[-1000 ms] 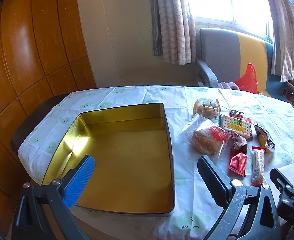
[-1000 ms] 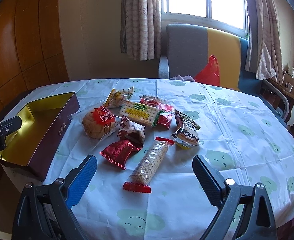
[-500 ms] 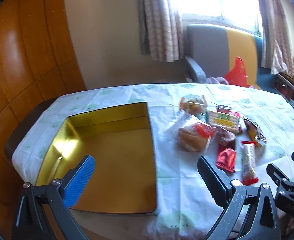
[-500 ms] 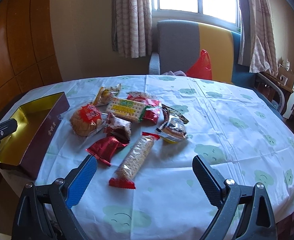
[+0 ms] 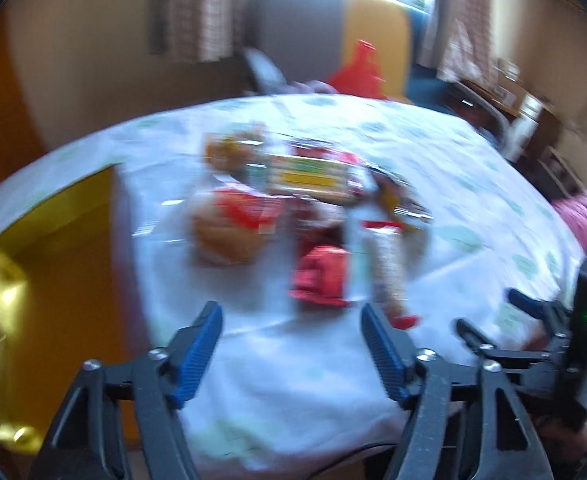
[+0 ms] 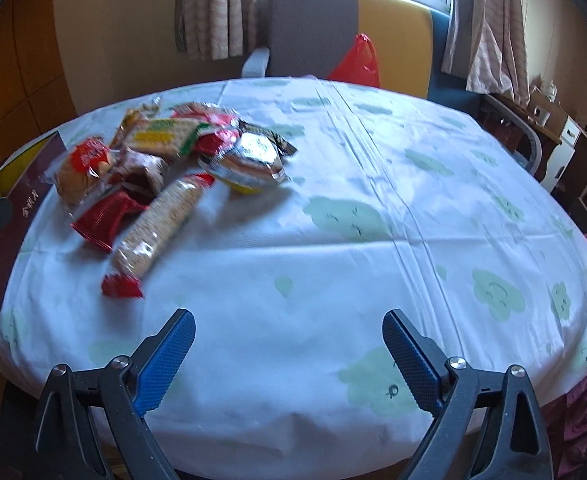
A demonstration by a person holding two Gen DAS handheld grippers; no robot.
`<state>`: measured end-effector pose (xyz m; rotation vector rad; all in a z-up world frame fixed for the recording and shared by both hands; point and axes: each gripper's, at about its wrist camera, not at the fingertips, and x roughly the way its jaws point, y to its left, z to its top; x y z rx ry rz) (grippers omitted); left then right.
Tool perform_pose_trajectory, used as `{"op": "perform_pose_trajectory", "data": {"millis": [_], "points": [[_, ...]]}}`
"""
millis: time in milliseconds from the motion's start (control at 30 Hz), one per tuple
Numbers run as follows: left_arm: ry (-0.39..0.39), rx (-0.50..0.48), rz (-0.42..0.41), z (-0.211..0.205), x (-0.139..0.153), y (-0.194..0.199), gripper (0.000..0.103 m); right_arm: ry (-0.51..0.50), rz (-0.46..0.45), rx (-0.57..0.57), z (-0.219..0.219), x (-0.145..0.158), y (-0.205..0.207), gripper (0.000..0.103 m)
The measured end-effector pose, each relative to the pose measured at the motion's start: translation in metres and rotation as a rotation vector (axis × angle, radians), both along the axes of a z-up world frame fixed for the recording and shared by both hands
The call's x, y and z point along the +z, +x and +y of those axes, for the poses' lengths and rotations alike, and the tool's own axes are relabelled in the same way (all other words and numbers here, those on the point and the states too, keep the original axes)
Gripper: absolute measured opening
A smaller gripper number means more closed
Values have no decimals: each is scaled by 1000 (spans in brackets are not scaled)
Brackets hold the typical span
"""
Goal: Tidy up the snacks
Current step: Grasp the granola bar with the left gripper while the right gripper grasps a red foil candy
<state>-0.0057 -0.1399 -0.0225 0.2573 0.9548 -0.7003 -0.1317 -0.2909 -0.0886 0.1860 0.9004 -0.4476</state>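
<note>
While both hand-held grippers hang over the near edge of the counter [image 6: 333,248], no snack is picked yet, so this looks like the approach step.

Left hand-held gripper [image 5: 291,350]: jaws have just been closing, now about half spread, nothing btwn them, pads touching only air. Its view is badly blurred. Right hand-held gripper [image 6: 289,354]: jaws have just eased in slightly but stand wide, released, empty.

Snack pile [image 6: 165,168] sits at approx 10 o'clock in the right wrist view, at 12 o'clock in the left. Long cracker bar [image 6: 161,220] lies nearest, tilted, red end toward the camera; red pouch [image 6: 105,216] touches it at its 9 o'clock. Round bun pack [image 5: 229,228], green-yellow biscuit pack [image 6: 161,136] and foil cup [image 6: 253,160] lie farther back, overlapping.

Gold-lined tin [image 5: 49,264] stands open at 9 o'clock of the pile, well apart from the bar, w/ nothing visible inside.

Next move, prob.: left gripper reopens a bit, drops onto the red pouch or bar across its narrow width, then carries it over to the tin. Wrappers look slick, so a centred squeeze is needed.
</note>
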Motion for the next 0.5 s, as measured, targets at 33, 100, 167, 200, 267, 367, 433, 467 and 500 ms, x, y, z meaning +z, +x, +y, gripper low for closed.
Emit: {"op": "perform_pose_trajectory", "data": {"millis": [33, 100, 167, 200, 267, 367, 433, 467, 500], "points": [[-1, -27, 23, -11, -4, 1, 60, 5, 5, 2, -2, -3, -1, 92], [1, -74, 64, -28, -9, 1, 47, 14, 19, 4, -4, -9, -2, 91], [21, -121, 80, -50, -16, -1, 39, 50, 28, -2, -8, -15, -3, 91], [38, -146, 81, -63, -20, -2, 37, 51, 17, -1, -9, -15, -5, 91], [60, -171, 89, -79, -27, 0, 34, 45, 14, 9, -9, -16, -7, 92], [104, -206, 89, -104, -40, 1, 32, 57, -3, 19, -11, -18, -10, 94], [151, -207, 85, -117, -53, 3, 31, 64, -7, 24, -9, -17, -9, 95], [159, -209, 82, -117, -56, 4, 30, 63, -11, 28, -8, -17, -10, 95], [181, -193, 78, -118, -63, 5, 30, 64, -11, 33, -8, -17, -8, 96]]}}
